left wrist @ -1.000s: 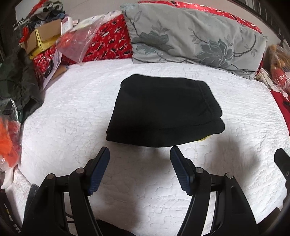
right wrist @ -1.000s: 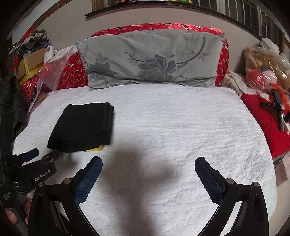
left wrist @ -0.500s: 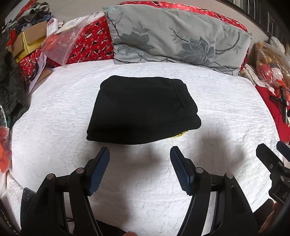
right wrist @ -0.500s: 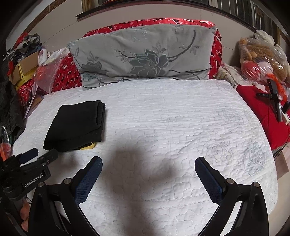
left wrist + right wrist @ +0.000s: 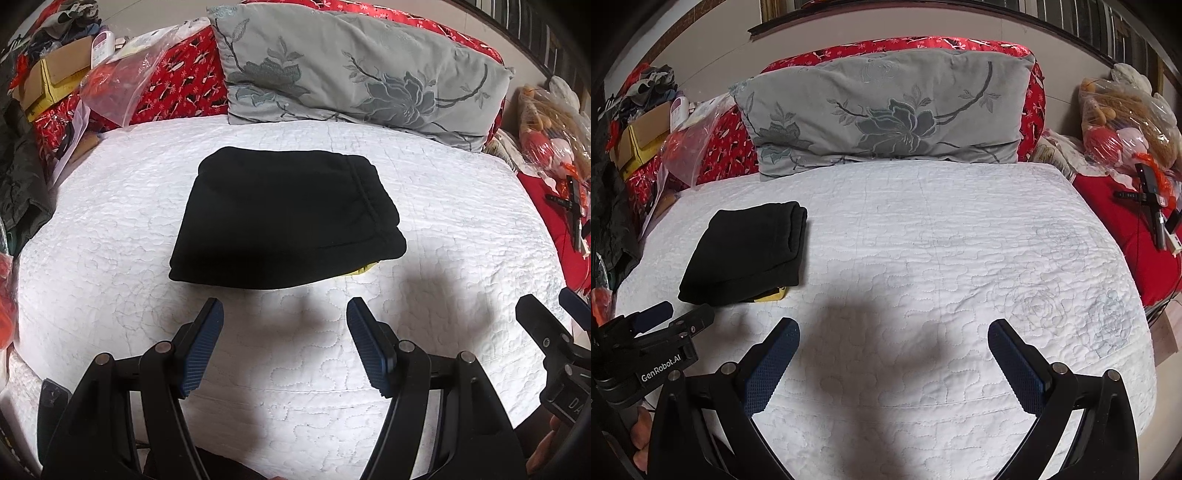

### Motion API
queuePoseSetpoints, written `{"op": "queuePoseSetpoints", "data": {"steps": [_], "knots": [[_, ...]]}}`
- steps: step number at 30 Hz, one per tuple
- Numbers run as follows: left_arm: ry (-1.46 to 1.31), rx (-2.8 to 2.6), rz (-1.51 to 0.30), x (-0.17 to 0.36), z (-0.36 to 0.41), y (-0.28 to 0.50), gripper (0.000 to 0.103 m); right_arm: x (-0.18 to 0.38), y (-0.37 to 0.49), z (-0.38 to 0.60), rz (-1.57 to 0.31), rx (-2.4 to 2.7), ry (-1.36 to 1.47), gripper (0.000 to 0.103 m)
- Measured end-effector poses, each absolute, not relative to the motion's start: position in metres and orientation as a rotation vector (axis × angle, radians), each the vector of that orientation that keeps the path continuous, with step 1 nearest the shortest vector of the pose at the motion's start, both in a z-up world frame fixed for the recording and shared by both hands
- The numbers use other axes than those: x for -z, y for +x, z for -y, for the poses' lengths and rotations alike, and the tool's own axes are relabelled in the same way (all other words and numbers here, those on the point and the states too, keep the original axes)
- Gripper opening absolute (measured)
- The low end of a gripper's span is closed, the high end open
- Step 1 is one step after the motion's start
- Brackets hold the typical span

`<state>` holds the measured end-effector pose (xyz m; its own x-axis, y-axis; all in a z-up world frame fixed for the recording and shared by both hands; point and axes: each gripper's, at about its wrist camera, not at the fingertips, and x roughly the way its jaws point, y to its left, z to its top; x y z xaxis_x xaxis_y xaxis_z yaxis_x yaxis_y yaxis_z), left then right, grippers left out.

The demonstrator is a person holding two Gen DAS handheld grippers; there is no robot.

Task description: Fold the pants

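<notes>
On quilt (image 5: 110,280): folded pants (image 5: 284,218) | pillow (image 5: 362,70) behind | both claws spread, empty

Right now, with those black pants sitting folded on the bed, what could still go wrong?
1. A yellow piece pokes out under the folded black pants; lifting the stack carelessly might drag it loose.
2. Both the left hand-held gripper and the right hand-held gripper are open and empty above the white quilt; a one-sided grab could let the thick layers at the pants' right edge slide apart.
</notes>
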<state>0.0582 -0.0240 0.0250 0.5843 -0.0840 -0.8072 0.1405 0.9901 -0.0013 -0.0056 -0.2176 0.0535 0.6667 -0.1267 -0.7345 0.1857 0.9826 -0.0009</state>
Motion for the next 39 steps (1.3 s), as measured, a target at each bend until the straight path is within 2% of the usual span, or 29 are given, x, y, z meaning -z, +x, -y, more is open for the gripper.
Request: {"op": "queuePoseSetpoints", "data": {"steps": [39], "knots": [[-0.014, 0.136, -0.931, -0.0302, 0.0217, 0.0632, 0.069, -0.0471, 0.0017, 0.2205, -0.851, 0.179, 0.059, 0.103]]}}
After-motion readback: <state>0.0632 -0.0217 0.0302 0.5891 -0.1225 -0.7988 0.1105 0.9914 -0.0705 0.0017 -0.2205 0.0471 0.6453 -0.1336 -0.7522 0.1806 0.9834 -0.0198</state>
